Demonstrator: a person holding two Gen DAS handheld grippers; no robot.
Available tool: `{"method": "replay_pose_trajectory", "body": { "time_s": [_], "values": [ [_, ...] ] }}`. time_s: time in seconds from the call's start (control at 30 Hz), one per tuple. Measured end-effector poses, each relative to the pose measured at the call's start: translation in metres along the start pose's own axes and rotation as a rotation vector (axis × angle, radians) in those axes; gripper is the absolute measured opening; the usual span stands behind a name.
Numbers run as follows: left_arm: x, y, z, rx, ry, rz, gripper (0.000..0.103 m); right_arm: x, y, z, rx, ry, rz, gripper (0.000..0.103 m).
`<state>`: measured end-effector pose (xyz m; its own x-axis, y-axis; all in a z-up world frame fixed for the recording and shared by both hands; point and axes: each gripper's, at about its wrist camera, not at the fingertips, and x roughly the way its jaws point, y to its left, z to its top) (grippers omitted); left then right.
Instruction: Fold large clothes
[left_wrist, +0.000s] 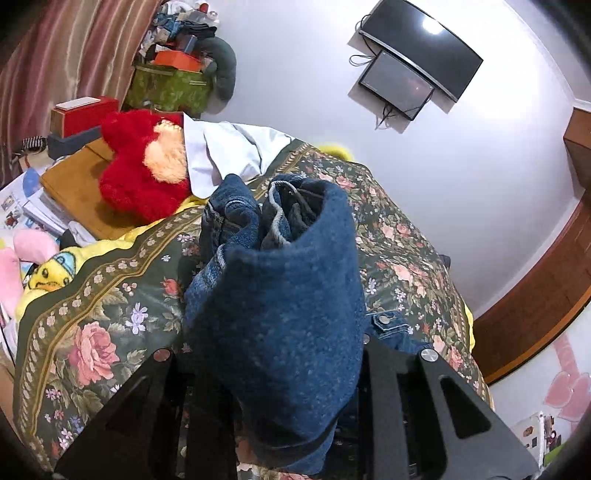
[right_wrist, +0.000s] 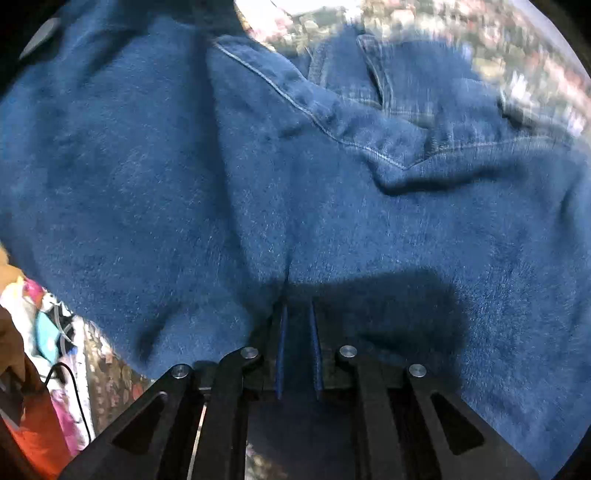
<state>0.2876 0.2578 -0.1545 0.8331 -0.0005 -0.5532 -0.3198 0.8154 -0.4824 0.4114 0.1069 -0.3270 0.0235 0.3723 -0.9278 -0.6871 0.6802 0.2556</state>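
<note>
A blue denim jacket (left_wrist: 280, 295) hangs bunched over my left gripper (left_wrist: 273, 391), which is shut on a thick fold of it above the floral bedspread (left_wrist: 92, 332). The denim hides the left fingertips. A metal button on a cuff (left_wrist: 384, 319) shows beside the fold. In the right wrist view the same denim jacket (right_wrist: 295, 177) fills nearly the whole picture, blurred at the top right. My right gripper (right_wrist: 298, 332) is shut on an edge of the cloth, with the fabric pinched between its blue pads (right_wrist: 282, 350).
A red plush toy (left_wrist: 140, 173) and a white shirt (left_wrist: 221, 155) lie at the bed's far end. Boxes, books and soft toys (left_wrist: 44, 273) crowd the left side. Two screens (left_wrist: 417, 62) hang on the white wall. Clutter and a black cable (right_wrist: 70, 384) sit at the lower left.
</note>
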Motion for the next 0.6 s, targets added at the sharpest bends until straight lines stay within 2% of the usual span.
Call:
{"method": "replay_pose_trajectory", "body": {
  "time_s": [0.2, 0.3, 0.43, 0.6],
  "values": [
    [0.000, -0.030, 0.005, 0.095, -0.008, 0.009, 0.024, -0.019, -0.011, 0.003, 0.061, 0.016, 0.037, 0.008],
    [0.003, -0.060, 0.005, 0.184, -0.013, 0.011, 0.024, -0.053, -0.019, -0.008, 0.066, -0.043, -0.002, 0.008],
    [0.008, -0.106, -0.003, 0.286, -0.013, -0.032, 0.024, -0.109, -0.043, -0.041, 0.091, -0.126, -0.055, 0.008],
    [0.024, -0.172, -0.034, 0.424, 0.046, -0.109, 0.024, -0.171, -0.088, -0.092, 0.198, -0.216, -0.144, 0.008]
  ]
}}
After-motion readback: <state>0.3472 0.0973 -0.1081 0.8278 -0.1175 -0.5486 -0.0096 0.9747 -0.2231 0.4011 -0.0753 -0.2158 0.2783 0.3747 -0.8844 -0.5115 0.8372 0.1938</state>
